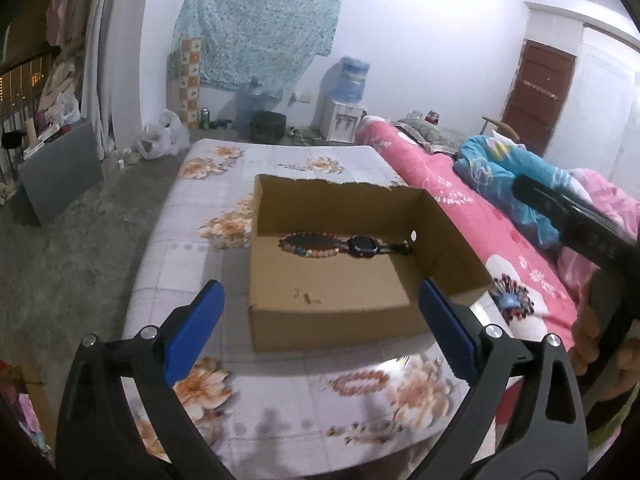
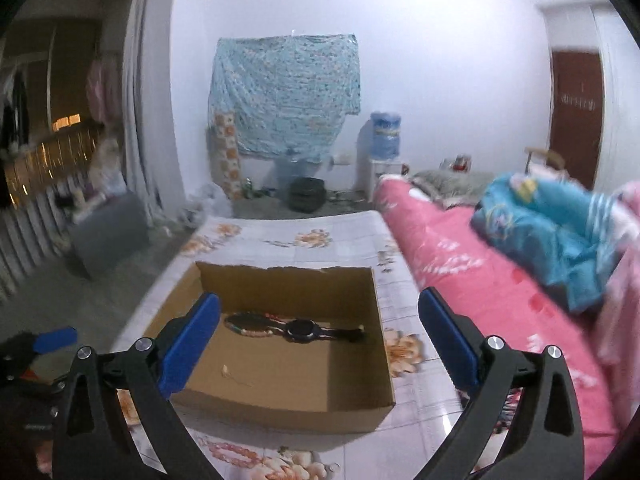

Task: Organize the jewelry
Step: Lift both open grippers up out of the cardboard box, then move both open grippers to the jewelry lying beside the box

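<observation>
A: Cool, bluish indoor light is washing both fisheye views; the plain white wall (image 1: 420,40) is reading brightest, while warm yellow light is glowing at the far left edge.

B: Soft shadows are falling on the glossy floral tablecloth (image 1: 280,432), and a pale glare patch is shining near its front.

A: The right wrist view is smearing with motion blur, notably across the crumpled blue blanket (image 2: 552,240).

B: Straight lines are bowing outward, and black vignetting is closing the corners.
</observation>
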The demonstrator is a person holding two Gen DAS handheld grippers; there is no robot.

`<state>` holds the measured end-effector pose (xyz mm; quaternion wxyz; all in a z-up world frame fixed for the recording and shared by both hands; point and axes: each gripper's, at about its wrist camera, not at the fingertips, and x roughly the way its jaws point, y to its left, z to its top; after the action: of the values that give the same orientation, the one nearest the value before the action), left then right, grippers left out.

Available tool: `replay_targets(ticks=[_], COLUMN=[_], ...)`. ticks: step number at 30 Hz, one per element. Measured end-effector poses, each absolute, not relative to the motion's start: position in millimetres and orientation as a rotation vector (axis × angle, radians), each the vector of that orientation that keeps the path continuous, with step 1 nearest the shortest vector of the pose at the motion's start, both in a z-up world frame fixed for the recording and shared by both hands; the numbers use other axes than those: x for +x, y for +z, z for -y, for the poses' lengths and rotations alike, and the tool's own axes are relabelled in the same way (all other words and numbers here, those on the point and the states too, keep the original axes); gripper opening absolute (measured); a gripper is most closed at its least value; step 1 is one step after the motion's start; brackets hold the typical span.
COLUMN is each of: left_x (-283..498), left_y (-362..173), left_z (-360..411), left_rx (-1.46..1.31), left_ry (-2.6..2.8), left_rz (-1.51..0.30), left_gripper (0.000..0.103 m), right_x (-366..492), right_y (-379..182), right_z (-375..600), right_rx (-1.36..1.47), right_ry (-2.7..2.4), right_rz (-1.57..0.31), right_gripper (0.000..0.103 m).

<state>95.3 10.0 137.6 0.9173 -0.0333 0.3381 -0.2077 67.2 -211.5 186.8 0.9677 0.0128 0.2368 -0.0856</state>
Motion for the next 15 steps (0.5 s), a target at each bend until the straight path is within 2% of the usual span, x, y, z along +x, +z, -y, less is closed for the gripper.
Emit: replay_targets(ticks=[7,11,15], left_x=[71,57,54], left_y=[116,97,65], left_z=[-54,-62,-61], left_rx=[-0.11,-0.063,-0.019], left_ry=[-0.466,-0.481,-0.492], left_rz=[-0.709,-0.716,-0.769], left_gripper=[0.095,0.095,0.095], right_x=[56,38,20], right_y=[199,202,177], right_z=[163,189,223], right_rx=[-0.174,-0.083,0.026], right_ry=[-0.228,-0.195,-0.129], right_rz=[-0.542,-0.568,-0.613], right_gripper=[0.097,0.097,0.097])
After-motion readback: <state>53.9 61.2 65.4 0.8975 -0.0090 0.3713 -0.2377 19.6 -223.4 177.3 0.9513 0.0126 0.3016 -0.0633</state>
